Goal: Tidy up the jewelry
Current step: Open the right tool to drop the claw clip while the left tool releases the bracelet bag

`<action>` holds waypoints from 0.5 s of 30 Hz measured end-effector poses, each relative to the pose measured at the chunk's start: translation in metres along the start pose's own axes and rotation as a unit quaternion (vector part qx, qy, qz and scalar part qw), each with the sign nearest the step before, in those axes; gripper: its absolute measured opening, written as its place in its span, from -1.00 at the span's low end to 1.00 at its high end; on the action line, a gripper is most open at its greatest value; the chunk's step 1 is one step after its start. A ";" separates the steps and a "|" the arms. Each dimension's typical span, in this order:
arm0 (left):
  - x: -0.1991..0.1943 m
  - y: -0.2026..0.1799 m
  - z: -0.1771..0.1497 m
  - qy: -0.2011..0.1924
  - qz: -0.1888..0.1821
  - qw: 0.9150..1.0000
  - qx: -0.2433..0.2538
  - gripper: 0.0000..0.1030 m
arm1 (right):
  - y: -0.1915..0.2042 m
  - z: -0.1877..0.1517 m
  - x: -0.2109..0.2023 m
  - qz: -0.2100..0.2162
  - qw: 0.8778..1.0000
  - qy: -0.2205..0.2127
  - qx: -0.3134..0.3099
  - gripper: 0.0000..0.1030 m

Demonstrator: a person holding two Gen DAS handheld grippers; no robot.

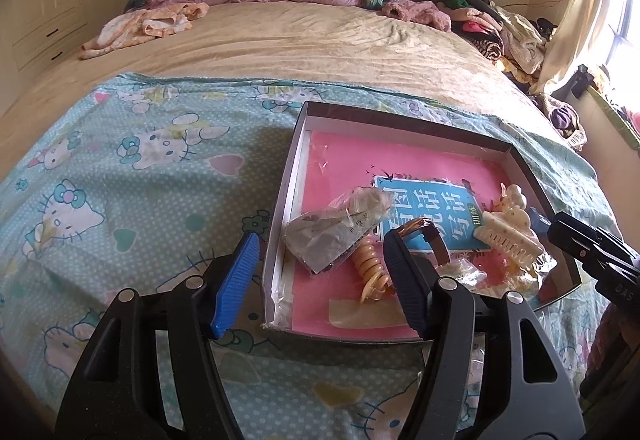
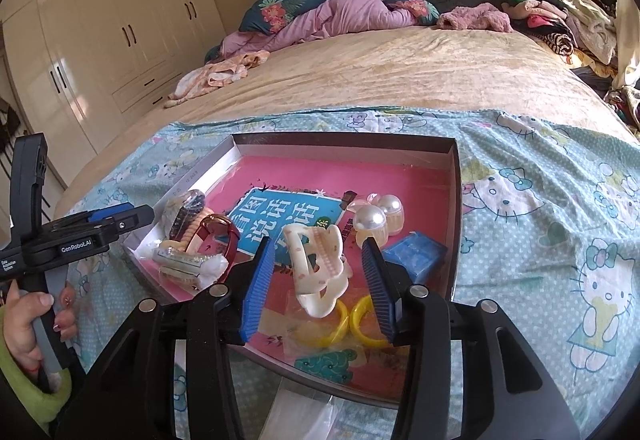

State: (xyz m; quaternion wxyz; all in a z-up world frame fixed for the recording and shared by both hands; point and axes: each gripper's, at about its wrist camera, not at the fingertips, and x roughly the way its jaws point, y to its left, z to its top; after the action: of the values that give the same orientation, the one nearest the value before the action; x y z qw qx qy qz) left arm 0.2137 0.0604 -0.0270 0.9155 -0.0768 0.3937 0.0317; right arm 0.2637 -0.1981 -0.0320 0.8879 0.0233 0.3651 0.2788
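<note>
Location: cream hair claw lies in the shallow box on the bed.
Right tongs: apart, flanking the claw, empty.
Left tongs: apart, straddling the box wall.
Handling: light, rigid, slippery plastic (likely brittle teeth); grip the 2 flat sides.

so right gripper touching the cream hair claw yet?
Apart. Right wrist view: right gripper open, blue pads clear of the cream hair claw both sides.

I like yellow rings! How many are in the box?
2: one yellow ring beside the other, at the box's near edge, between the right gripper's fingers. More may be hidden.
</note>
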 end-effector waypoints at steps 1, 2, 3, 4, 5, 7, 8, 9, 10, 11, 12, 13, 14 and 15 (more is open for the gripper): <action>-0.002 -0.001 0.000 -0.002 0.000 1.000 0.001 0.23 | 0.001 0.000 -0.003 0.000 1.000 -0.003 0.000 0.05; -0.005 -0.002 0.000 -0.004 0.001 1.000 0.002 0.34 | 0.001 0.000 -0.007 -0.001 1.000 -0.008 0.001 0.17; -0.007 -0.002 0.000 -0.006 0.001 1.000 0.003 0.35 | 0.002 0.000 -0.011 -0.002 1.000 -0.014 0.000 0.23; -0.010 -0.004 0.000 -0.009 0.000 1.000 0.004 0.35 | 0.002 0.001 -0.014 -0.002 1.000 -0.017 -0.001 0.27; -0.012 -0.005 0.001 -0.011 -0.001 1.000 0.005 0.35 | 0.003 0.001 -0.018 -0.003 1.000 -0.021 -0.003 0.37; -0.017 -0.007 0.001 -0.011 -0.002 1.000 0.006 0.45 | 0.004 0.002 -0.026 -0.008 1.000 -0.030 -0.002 0.55; -0.019 -0.007 0.001 -0.011 -0.003 1.000 0.007 0.60 | 0.005 0.002 -0.029 -0.008 0.999 -0.035 -0.001 0.59; -0.022 -0.008 0.001 -0.011 -0.003 1.000 0.007 0.68 | 0.005 0.002 -0.033 -0.007 0.999 -0.038 0.000 0.62; -0.024 -0.009 0.000 -0.012 -0.004 1.000 0.008 0.77 | 0.005 0.002 -0.036 -0.007 0.999 -0.040 0.000 0.63; -0.026 -0.011 0.000 -0.012 -0.004 1.000 0.009 0.80 | 0.005 0.002 -0.039 -0.008 0.999 -0.042 0.000 0.68; -0.028 -0.012 0.000 -0.012 -0.003 1.000 0.011 0.80 | 0.005 0.002 -0.042 -0.009 0.999 -0.045 -0.001 0.71; -0.030 -0.013 -0.001 -0.012 -0.004 1.000 0.012 0.81 | 0.006 0.002 -0.044 -0.009 0.999 -0.047 -0.001 0.73; -0.031 -0.014 -0.001 -0.012 -0.006 1.000 0.013 0.81 | 0.007 0.001 -0.047 -0.010 0.999 -0.048 -0.002 0.76; -0.034 -0.016 -0.002 -0.012 -0.007 1.000 0.014 0.81 | 0.007 0.001 -0.049 -0.011 0.999 -0.049 -0.002 0.78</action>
State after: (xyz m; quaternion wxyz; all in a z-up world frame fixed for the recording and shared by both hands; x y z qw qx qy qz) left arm 0.1911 0.0448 -0.0022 0.9213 -0.0667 0.3824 0.0208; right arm 0.2327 -0.2166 0.0014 0.9079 0.0311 0.3209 0.2679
